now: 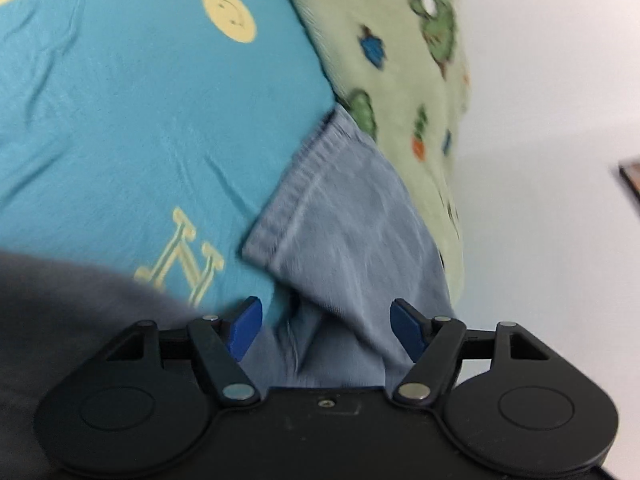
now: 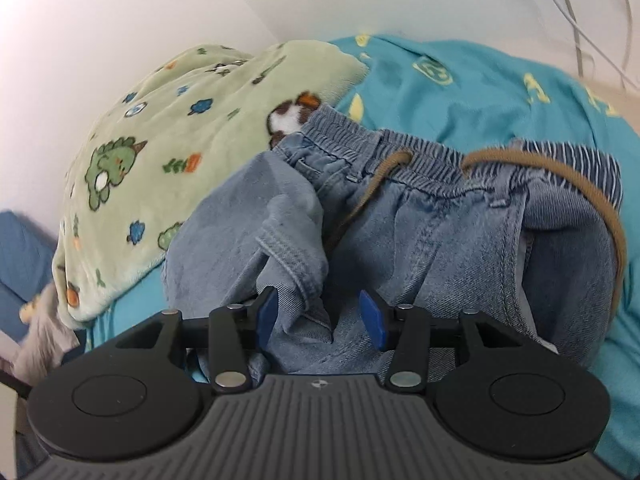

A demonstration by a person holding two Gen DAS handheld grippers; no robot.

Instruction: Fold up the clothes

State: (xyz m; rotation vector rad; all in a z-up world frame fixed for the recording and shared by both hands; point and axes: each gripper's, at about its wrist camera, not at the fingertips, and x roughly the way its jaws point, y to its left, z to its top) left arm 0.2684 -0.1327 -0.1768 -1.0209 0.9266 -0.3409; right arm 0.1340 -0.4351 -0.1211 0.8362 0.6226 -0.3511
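Light blue denim trousers (image 2: 440,240) lie crumpled on a teal bed sheet (image 2: 480,80), with the elastic waistband (image 2: 400,152) at the far side and a brown drawstring (image 2: 560,168) looping to the right. My right gripper (image 2: 319,316) is open low over them, and a hemmed fold of denim stands loose between its blue pads. In the blurred left wrist view, one trouser leg (image 1: 352,220) runs from its stitched hem (image 1: 288,192) down between the pads of my left gripper (image 1: 326,328). That gripper is open wide, and neither pad presses the cloth.
A pale green blanket with dinosaur prints (image 2: 180,140) (image 1: 400,60) is bunched against the white wall (image 1: 540,120), beside the trousers. Dark grey cloth (image 1: 60,312) fills the lower left of the left wrist view. White cables (image 2: 572,20) hang at the far right.
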